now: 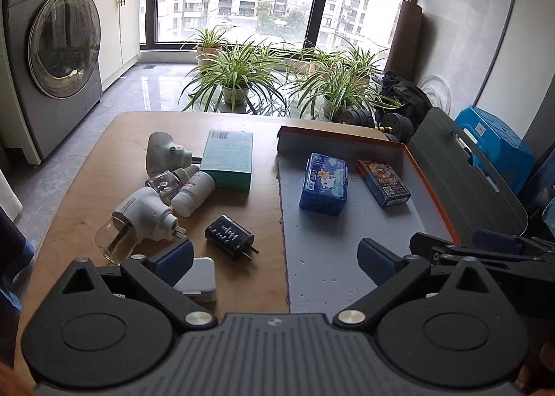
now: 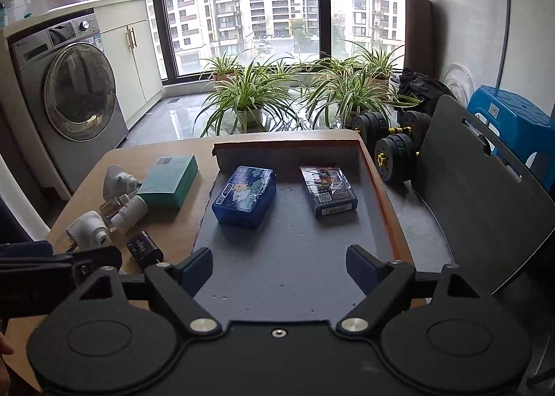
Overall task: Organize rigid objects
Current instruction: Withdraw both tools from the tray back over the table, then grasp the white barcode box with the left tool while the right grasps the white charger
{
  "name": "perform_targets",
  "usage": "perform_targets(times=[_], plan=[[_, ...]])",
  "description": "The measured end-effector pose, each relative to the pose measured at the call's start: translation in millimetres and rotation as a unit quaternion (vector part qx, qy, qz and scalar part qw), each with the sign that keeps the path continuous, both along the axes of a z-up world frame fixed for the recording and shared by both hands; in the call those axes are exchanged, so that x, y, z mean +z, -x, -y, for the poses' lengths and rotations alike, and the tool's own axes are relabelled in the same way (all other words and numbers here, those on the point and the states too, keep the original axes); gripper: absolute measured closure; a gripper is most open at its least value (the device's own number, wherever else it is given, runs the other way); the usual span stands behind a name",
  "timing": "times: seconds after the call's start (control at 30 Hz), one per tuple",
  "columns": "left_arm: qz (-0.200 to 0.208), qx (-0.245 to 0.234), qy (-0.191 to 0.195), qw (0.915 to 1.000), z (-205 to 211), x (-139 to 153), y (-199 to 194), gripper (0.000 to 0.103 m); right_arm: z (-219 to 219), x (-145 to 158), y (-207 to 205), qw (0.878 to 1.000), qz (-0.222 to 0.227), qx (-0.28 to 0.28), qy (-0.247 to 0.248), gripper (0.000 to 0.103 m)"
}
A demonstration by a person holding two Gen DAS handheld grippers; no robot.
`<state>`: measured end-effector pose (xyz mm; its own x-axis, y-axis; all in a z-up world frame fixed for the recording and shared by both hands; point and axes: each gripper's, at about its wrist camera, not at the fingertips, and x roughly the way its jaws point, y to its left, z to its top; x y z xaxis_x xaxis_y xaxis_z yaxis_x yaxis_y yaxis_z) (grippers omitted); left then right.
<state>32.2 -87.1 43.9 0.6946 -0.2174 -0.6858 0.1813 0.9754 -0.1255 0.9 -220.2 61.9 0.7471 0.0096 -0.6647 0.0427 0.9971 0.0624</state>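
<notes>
Both sets of jaws spread wide and empty; black charger (image 1: 230, 237) just ahead of left gripper (image 1: 275, 259), prongs pointing right toward gray tray (image 1: 347, 250).

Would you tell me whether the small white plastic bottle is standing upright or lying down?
Lying down: the small white plastic bottle rests on its side on the wooden table.

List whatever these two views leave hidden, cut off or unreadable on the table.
- White box, left wrist view: near end hidden behind the left claw; absent from the right wrist view.
- Black charger, right wrist view: near end covered by the claw arm.
- Blue box and card deck: print too small to read.
- Glass bottle: contents unclear, crowded by the white bottle.
</notes>
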Motion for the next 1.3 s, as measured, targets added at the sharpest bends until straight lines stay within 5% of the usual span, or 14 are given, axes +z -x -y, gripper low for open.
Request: perform_targets(times=[1.3], plan=[[-0.012,0.065,-0.011,0.9977,-60.8,-5.2,22.5,0.000,-71.1,-18.5,-3.0,0.997,-0.027,0.072,0.016,0.004]])
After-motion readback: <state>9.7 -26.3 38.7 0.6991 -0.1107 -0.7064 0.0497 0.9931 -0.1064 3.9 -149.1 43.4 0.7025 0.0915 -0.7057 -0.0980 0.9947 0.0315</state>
